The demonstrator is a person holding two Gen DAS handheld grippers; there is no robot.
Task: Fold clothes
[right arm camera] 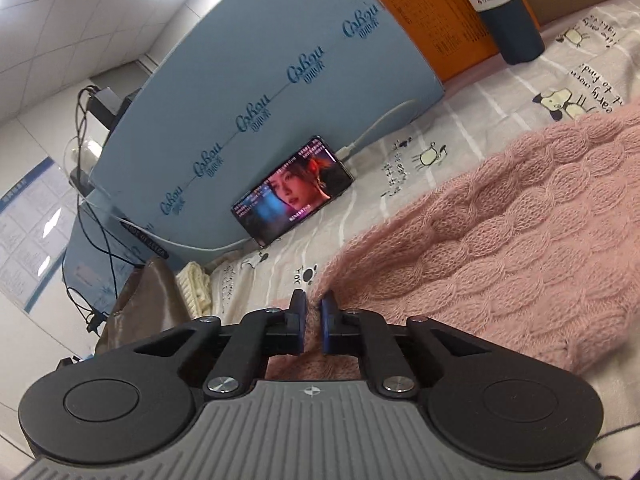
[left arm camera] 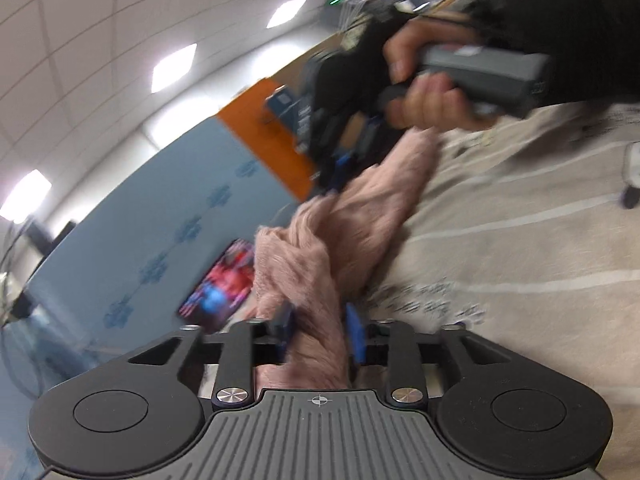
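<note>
On a cartoon-printed grey bedsheet [right arm camera: 460,120], the left gripper [left arm camera: 318,330] holds its jaws apart around a bunched fold of fuzzy pink cable-knit sweater [right arm camera: 500,232], while the right gripper [right arm camera: 313,316] pinches the sweater's edge, blurred in the left view.

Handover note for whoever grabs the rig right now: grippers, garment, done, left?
Left gripper: jaws apart, a bunched length of the pink knit sweater runs between them; I can't tell if the pads press on it.
Right gripper: shut on the sweater's edge.
Sweater lies on the printed sheet, phone propped behind it.
Done: both grippers at the fabric, no neat fold visible.
Left: probably carry the held edge over, flatten, finish folding.
</note>
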